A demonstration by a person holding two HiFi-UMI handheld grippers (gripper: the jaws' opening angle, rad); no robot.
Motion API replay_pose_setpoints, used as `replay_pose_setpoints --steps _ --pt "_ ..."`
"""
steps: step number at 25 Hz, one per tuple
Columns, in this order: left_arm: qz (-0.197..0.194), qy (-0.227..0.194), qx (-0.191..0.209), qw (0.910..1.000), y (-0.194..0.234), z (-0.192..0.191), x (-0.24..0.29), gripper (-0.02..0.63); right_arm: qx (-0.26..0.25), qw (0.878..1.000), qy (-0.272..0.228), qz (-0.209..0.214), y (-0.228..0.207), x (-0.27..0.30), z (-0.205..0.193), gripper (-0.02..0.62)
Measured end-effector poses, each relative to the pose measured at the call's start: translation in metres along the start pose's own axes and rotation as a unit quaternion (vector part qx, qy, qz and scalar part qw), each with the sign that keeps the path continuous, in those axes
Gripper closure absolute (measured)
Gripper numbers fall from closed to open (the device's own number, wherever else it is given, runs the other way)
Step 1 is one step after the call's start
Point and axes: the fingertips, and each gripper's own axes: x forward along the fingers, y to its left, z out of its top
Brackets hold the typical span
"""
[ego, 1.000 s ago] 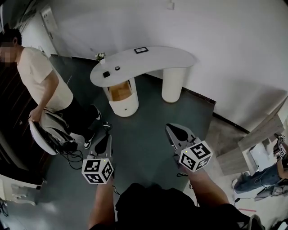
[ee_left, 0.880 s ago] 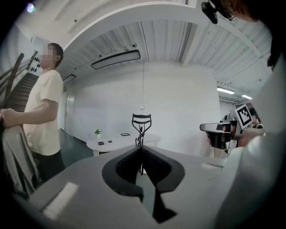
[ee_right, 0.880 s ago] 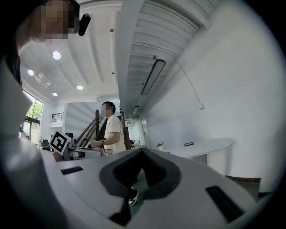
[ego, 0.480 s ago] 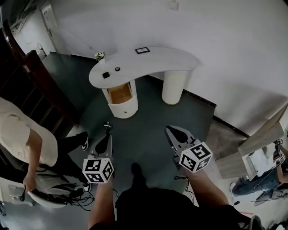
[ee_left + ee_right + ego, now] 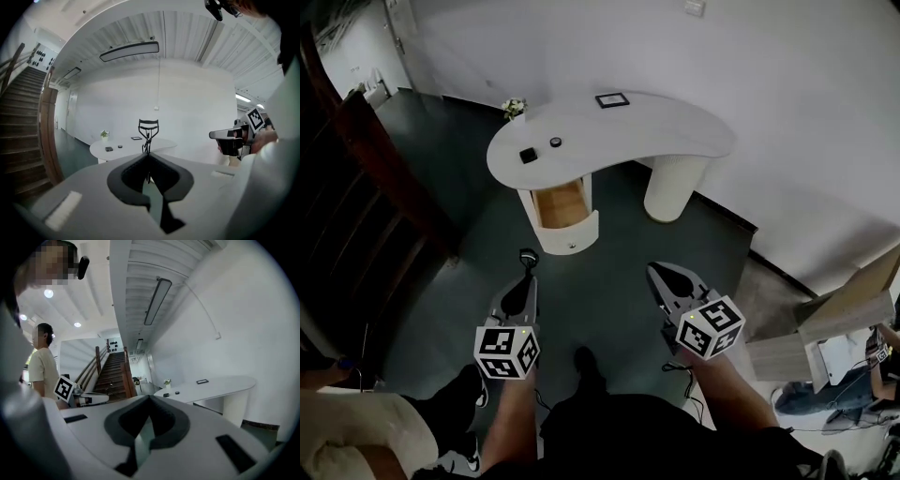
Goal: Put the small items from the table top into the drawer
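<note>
Black and thin, the eyelash curler (image 5: 148,129) is pinched by its lower part between the jaws of the left gripper (image 5: 148,154), which are pressed together on it, and its curved clamp end stands up clear of the jaw tips. It is off the table, carried over the dark floor (image 5: 609,244), well short of the open drawer (image 5: 562,204). The right gripper (image 5: 149,397) is level with the left one on the other side of the person's body; its jaws are closed tip to tip with nothing between them. Both grippers point toward the white, kidney-shaped table (image 5: 666,141), which rests on two rounded white pedestals. The drawer is pulled out of the nearer pedestal, and its pale wooden inside faces up. On the table top above it lie a small black square item (image 5: 528,155) and, just beside it, a small dark round item (image 5: 555,142). Farther back on the top a dark-framed flat rectangle (image 5: 612,99) lies near the wall side, and a little pot of pale flowers (image 5: 515,108) stands at the far left edge. A dark wooden staircase (image 5: 23,122) rises at the left of the room, and another person in a light shirt (image 5: 356,441) is at the lower left of the head view.
</note>
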Motion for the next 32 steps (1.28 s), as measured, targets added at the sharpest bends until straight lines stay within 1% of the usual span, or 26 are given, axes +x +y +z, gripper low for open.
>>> replay_pose_setpoints --steps 8,14,22,27,32 --pt "0.004 0.008 -0.014 0.9999 0.075 0.003 0.041 0.589 0.0 1.0 0.021 0.017 0.0 0.097 0.002 0.586" --pt "0.009 0.002 -0.012 0.9999 0.118 0.018 0.058 0.589 -0.002 1.0 0.01 0.018 -0.001 0.142 0.019 0.586" --pt "0.011 -0.007 -0.004 0.9999 0.139 0.042 0.075 0.589 0.0 1.0 -0.003 0.021 -0.011 0.171 0.038 0.586" --pt "0.019 -0.002 -0.006 0.9998 0.149 0.045 0.092 0.589 0.008 0.999 -0.007 0.036 -0.023 0.201 0.041 0.586" --pt "0.033 0.007 -0.008 0.9994 0.162 0.046 0.115 0.589 0.021 0.998 -0.004 0.051 -0.046 0.233 0.039 0.586"
